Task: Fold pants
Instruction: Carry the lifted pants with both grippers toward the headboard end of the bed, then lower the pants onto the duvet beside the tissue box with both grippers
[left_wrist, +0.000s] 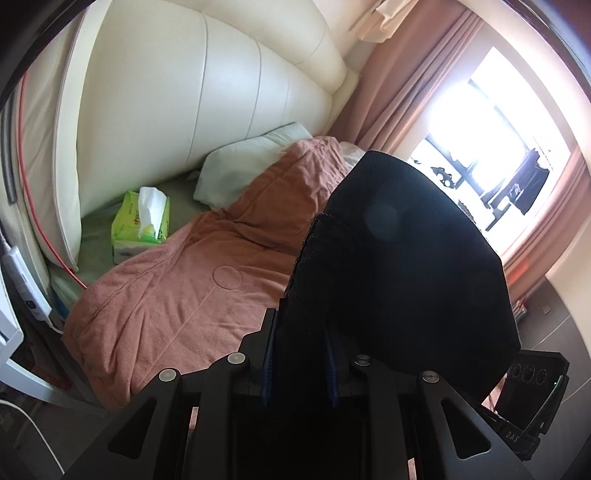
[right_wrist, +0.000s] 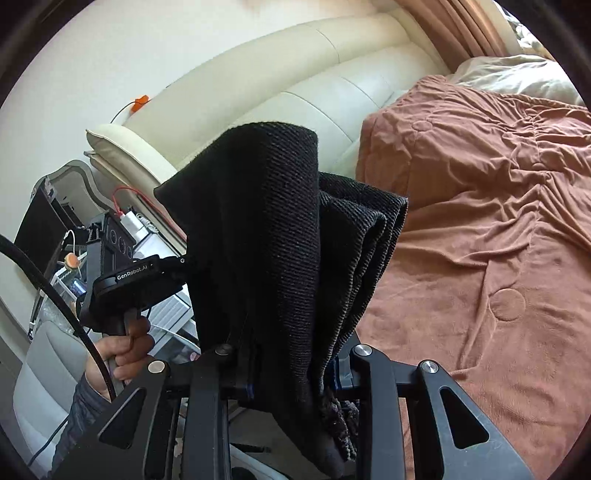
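Black pants (left_wrist: 406, 266) before blanket (left_wrist: 177, 295), tissues (left_wrist: 142, 221)

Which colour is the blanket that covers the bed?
The blanket is brownish pink, a terracotta tone. The right wrist view shows it best.

The black pants (right_wrist: 266, 258) hide the right tongs' (right_wrist: 295, 373) fingertips; the window (left_wrist: 491, 122) is blown out white, nothing legible outside.

My left hand-held gripper (left_wrist: 299, 354) and right hand-held gripper (right_wrist: 291, 373) are both raised, each clamped on black fabric; my left hand (right_wrist: 123, 354) grips its handle.
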